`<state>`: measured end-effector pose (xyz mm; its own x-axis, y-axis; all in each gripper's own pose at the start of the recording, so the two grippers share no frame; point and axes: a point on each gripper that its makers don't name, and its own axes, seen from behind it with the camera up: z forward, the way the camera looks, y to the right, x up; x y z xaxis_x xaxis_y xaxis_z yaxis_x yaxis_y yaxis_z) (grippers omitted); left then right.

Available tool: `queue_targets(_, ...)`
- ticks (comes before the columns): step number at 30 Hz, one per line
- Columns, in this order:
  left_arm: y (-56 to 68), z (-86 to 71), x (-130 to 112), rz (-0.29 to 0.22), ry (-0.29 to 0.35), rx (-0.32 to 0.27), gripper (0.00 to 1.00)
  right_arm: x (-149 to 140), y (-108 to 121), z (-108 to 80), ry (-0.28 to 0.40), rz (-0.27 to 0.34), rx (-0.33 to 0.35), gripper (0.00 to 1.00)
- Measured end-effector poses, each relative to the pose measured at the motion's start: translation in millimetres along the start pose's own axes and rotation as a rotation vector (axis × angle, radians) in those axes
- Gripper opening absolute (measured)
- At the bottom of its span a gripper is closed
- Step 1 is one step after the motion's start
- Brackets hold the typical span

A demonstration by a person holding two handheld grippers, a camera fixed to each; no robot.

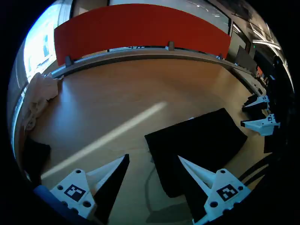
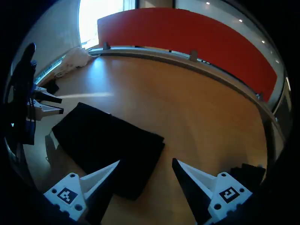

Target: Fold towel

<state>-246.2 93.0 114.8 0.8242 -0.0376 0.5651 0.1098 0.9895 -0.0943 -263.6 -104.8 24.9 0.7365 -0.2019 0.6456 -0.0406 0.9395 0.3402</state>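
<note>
**Hovering at both ends of a black towel, tongs empty**

The black towel (image 1: 195, 150) is found lying flat toward the near edge of the table (image 1: 131, 93). It appears doubled into a thick rectangle. The left gripper (image 1: 153, 156) is held spread wide over one end with nothing between its fingers. The right gripper (image 2: 146, 161) is likewise gaping and empty at the opposite end. This flanking is judged to prepare a paired pinch for another fold. A pale cloth heap (image 1: 41, 90) is noted at the far corner, beside the red partition (image 1: 142, 26).
</note>
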Motion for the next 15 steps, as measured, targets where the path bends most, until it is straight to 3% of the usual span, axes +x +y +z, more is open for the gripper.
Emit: queue_targets(15,-6.8,-22.6,-19,-0.017,-0.001,0.030,0.85,-18,-6,-19.5,-0.004,-0.001,-0.003,0.98)
